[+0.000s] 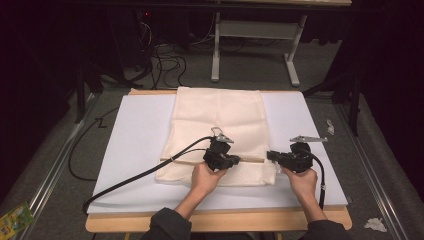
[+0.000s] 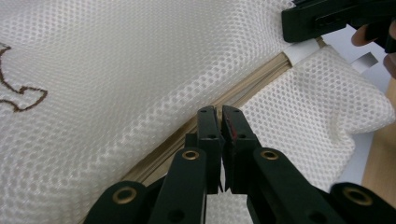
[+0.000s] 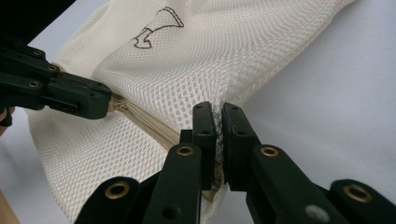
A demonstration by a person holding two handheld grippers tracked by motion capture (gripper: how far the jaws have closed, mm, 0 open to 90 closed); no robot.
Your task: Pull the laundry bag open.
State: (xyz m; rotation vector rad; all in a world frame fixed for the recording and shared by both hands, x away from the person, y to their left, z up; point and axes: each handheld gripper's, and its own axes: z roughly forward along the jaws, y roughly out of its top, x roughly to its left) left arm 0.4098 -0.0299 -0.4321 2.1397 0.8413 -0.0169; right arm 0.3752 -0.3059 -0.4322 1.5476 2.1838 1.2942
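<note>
Jaws of both grippers hide what they pinch on the mesh bag.

Place: recording lab or studio
Signs: dark curtains around the white-covered tabletop; cables and metal stand behind it on grey carpet

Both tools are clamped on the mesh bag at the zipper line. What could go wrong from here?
1. The right tool pinches only the edge of the mesh bag; a hard pull might slip off or tear the netting.
2. The left tool is shut at the zipper; what it grips is unclear, so it may lose the pull or snag mesh.
3. The bag lies loose on the white board and may bunch.
</note>
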